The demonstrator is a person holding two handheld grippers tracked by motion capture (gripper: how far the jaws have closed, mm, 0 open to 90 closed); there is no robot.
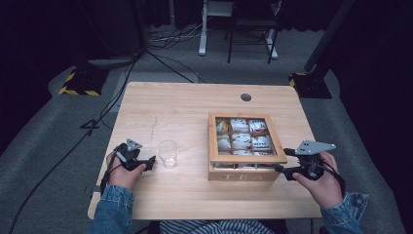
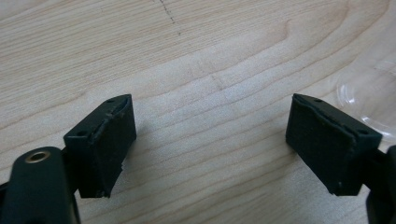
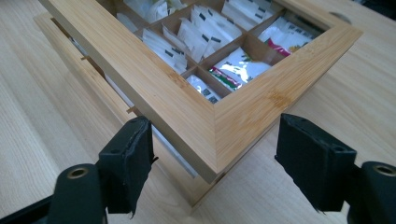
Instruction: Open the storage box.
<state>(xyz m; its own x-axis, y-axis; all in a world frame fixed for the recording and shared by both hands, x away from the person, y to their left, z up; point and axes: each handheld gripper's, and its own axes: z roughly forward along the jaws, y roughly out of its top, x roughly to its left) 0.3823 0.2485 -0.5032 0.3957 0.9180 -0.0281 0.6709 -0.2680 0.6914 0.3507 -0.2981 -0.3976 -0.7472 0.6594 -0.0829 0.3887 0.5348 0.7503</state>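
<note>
Matte black pads (image 3: 126, 163), bamboo lid corner (image 3: 219, 126)

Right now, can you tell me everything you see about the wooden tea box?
The tea box is light wood, square, with TEA on its front. Its framed lid looks see-through and sits slightly raised. Dividers inside make small compartments filled with mostly white tea packets. It stands flat on the table, right of a glass cup. The right hand-held gripper straddles its near corner, pads apart.

The high view looks forward and down over the whole desk (image 1: 185, 109) from the person's side. The right gripper view sits close to the tea box (image 3: 243, 112) corner, also seen from above (image 1: 246, 173). The left gripper view faces bare desk closely, probably beside the glass (image 2: 369, 98).
</note>
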